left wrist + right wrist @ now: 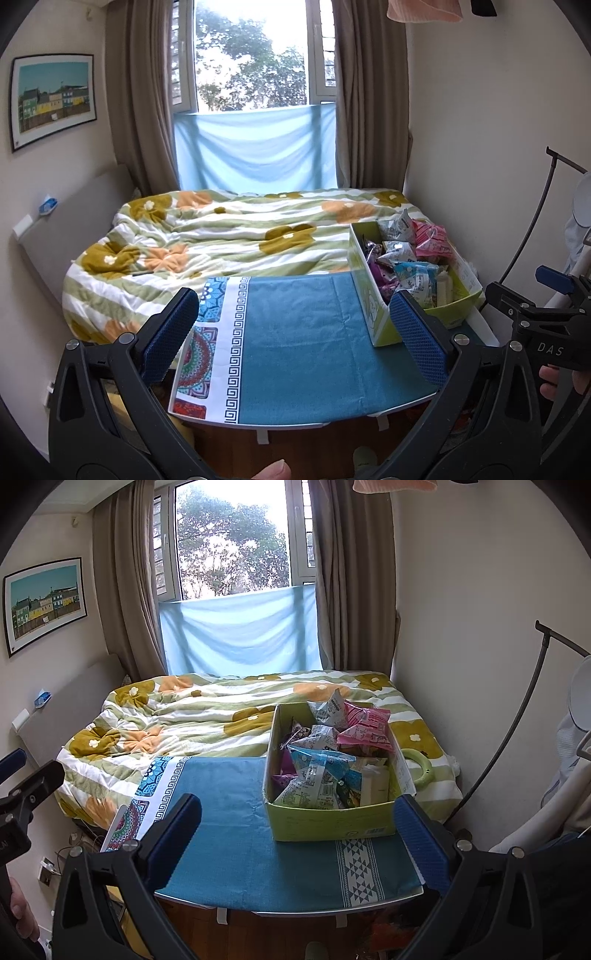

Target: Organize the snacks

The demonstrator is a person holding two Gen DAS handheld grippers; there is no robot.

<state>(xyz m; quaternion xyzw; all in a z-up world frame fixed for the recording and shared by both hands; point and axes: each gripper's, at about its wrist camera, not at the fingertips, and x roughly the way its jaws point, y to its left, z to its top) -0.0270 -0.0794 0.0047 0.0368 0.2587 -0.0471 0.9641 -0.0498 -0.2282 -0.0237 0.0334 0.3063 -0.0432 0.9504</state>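
Both the left gripper (295, 328) and right gripper (298, 830) hang wide open, empty, above the teal-clothed bench (236, 849) bearing a green cardboard box (332, 823) of snack packets (317, 771).

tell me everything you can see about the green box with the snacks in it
The green box looks like cardboard: lime green outside, plain brown inside, open-topped. It sits upright on the right side of the blue tablecloth, its far end toward the bed. It is heaped with crinkly snack packets in blue, pink, purple and white. Neither gripper touches it.
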